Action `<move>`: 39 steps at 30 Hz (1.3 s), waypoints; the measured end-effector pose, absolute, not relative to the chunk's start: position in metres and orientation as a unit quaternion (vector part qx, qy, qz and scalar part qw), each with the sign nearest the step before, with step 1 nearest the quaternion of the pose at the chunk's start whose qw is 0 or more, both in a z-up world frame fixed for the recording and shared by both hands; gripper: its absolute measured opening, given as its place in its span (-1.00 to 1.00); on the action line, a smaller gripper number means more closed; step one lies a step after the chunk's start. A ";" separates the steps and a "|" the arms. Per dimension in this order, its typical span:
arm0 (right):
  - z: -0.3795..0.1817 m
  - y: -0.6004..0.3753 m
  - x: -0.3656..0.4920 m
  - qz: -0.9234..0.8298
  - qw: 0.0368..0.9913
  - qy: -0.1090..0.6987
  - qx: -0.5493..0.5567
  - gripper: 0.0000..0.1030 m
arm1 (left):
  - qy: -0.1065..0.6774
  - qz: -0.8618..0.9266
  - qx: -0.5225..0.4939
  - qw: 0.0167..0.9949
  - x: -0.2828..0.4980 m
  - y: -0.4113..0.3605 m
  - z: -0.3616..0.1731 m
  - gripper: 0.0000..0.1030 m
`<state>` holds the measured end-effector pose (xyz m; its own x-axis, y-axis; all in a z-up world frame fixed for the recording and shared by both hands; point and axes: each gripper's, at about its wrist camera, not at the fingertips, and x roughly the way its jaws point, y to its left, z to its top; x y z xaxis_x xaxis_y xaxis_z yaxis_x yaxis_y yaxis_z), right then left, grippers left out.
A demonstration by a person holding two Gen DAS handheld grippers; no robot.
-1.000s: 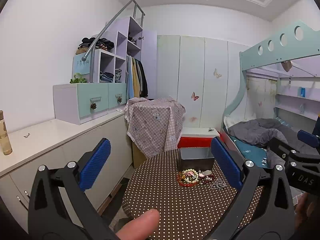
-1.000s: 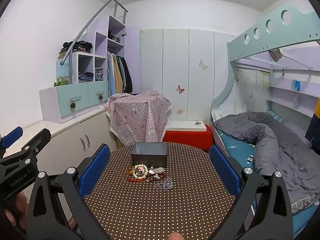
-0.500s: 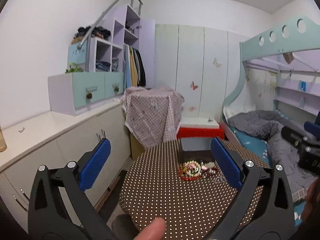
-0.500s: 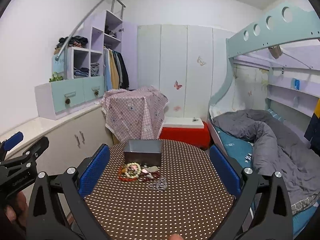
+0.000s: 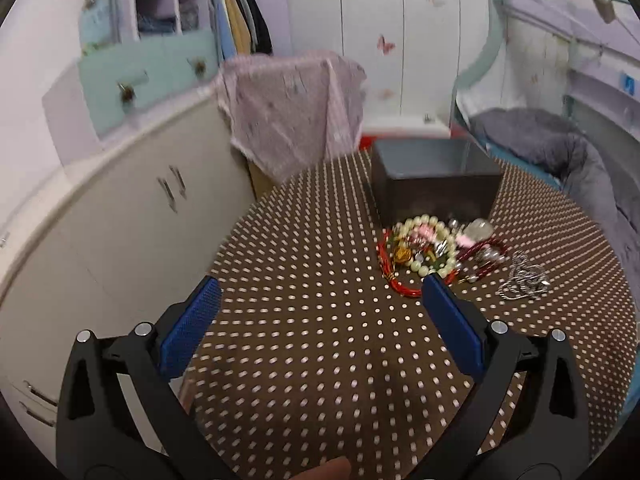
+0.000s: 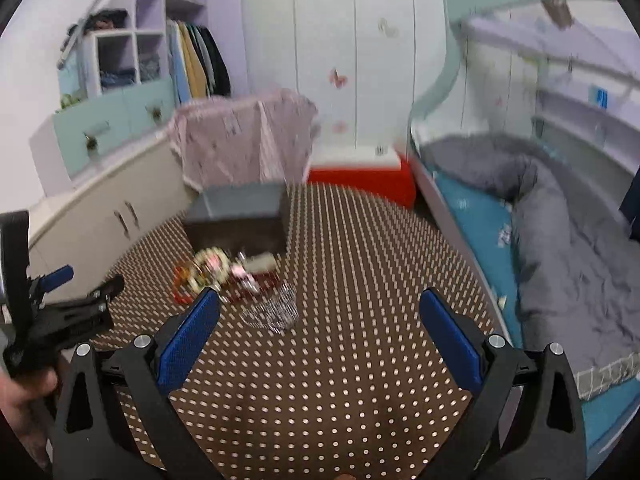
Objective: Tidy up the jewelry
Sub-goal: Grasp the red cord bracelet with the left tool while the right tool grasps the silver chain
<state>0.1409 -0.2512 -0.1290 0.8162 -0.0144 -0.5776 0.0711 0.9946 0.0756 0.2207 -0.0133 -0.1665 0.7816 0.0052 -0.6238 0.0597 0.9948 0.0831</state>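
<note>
One gray box [image 5: 434, 184], two claws [image 5: 320, 312]

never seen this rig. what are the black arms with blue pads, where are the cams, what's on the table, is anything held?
No robot here: a person holds a hand-held gripper in each hand. Each has a fisheye camera looking forward along its two black fingers with blue pads, so each picture is framed by its own tongs. One picture is from the left tongs, the other from the right tongs; the right view also shows the left tool at its left edge.

Both tongs are open and hold nothing, above a round table with a brown polka-dot cloth. On it: a dark grey open box, and in front of it a jewelry pile with a pale bead bracelet and red beaded strands, plus a silver chain beside it.
</note>
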 end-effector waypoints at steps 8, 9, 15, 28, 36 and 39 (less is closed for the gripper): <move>-0.165 -0.266 0.170 -0.026 0.926 0.369 0.079 0.86 | 0.405 -0.025 0.062 0.912 0.278 -0.026 -0.207 0.90; -0.166 -0.268 0.174 -0.028 0.923 0.375 0.079 0.86 | 0.410 -0.025 0.065 0.909 0.283 -0.028 -0.208 0.90; -0.175 -0.270 0.192 -0.025 0.914 0.401 0.066 0.86 | 0.436 -0.038 0.074 0.896 0.301 -0.032 -0.221 0.82; -0.188 -0.244 0.226 0.030 0.902 0.430 0.020 0.86 | 0.423 -0.143 0.049 0.894 0.286 -0.037 -0.210 -0.91; -0.212 -0.223 0.246 0.068 0.889 0.453 -0.007 -0.60 | 0.402 -0.147 0.036 0.903 0.268 -0.012 -0.192 -0.91; -0.210 -0.225 0.246 0.078 0.886 0.457 -0.010 -0.66 | 0.397 -0.150 0.034 0.905 0.264 -0.007 -0.185 -0.91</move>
<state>0.2458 -0.2252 -0.2104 0.5698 0.1283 -0.8117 -0.1468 0.9877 0.0531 0.2642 -0.0073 -0.1853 0.6404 -0.2436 -0.7284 0.2982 0.9528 -0.0565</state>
